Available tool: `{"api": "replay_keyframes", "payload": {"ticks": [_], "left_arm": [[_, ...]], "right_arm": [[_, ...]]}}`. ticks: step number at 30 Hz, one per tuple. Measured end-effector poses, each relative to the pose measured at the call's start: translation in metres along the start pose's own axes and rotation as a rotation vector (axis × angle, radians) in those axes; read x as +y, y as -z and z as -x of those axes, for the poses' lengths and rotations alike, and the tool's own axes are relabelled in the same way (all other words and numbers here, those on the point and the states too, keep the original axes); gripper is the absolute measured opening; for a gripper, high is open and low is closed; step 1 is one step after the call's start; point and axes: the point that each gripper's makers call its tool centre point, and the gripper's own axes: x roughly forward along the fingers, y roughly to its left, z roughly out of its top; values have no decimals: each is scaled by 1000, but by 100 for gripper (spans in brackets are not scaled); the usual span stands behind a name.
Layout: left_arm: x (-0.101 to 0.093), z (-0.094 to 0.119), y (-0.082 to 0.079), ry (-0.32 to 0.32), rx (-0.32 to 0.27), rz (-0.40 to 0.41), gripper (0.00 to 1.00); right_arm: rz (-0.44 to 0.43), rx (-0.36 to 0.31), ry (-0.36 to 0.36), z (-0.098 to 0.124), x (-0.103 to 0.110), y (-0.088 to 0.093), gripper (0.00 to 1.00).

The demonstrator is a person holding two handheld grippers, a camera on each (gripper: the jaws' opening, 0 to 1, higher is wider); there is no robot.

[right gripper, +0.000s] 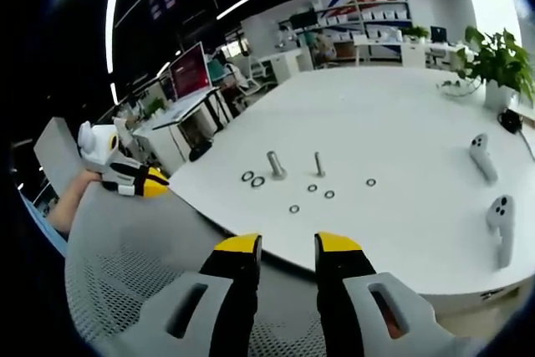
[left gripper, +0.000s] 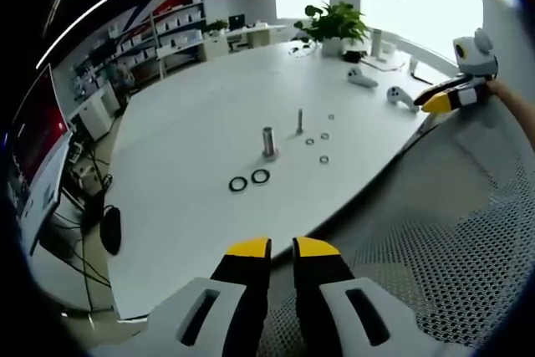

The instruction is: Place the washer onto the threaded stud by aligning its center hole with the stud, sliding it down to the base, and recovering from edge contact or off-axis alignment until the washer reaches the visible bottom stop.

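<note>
— Your left gripper [left gripper: 282, 247] sits low over the mesh chair back [left gripper: 435, 248] just off the desk [left gripper: 192, 123], its yellow-tipped jaws apart with a narrow gap and nothing between them.

— And on the desk in the left gripper view?

— Two studs stand upright near the middle: a thick stud [left gripper: 268, 140] and a thin threaded stud [left gripper: 300, 120], close together but apart. Two dark rings [left gripper: 249, 180] lie side by side nearer your edge. Small washers [left gripper: 323, 159] lie scattered just beside the thin stud, none on it. A potted plant [left gripper: 334, 22] stands at the far edge, two white controllers [left gripper: 362, 79] near the right edge. Your right gripper [left gripper: 447, 99] hangs beyond that edge.

— The right gripper view?

— Your right gripper [right gripper: 288, 244] has its jaws apart and empty, over the chair mesh [right gripper: 125, 265]. Both studs [right gripper: 276, 165] stand toward the near edge, rings [right gripper: 252, 179] to their left, washers [right gripper: 312, 188] flat in front. Controllers [right gripper: 479, 156] lie at the right edge, your left gripper [right gripper: 146, 181] off the left edge. Shelves [right gripper: 368, 18] and a red monitor [right gripper: 191, 68] fill the room behind.
</note>
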Motion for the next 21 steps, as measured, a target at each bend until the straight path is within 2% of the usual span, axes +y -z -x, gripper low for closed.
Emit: {"api": "replay_keyframes", "payload": {"ticks": [18, 21], "left_arm": [[-1, 0, 0, 0, 1, -1, 8], [0, 0, 0, -2, 0, 0, 8]], "right_arm": [[4, 5, -11, 0, 1, 0, 27], [-24, -38, 15, 2, -4, -5, 26]]}}
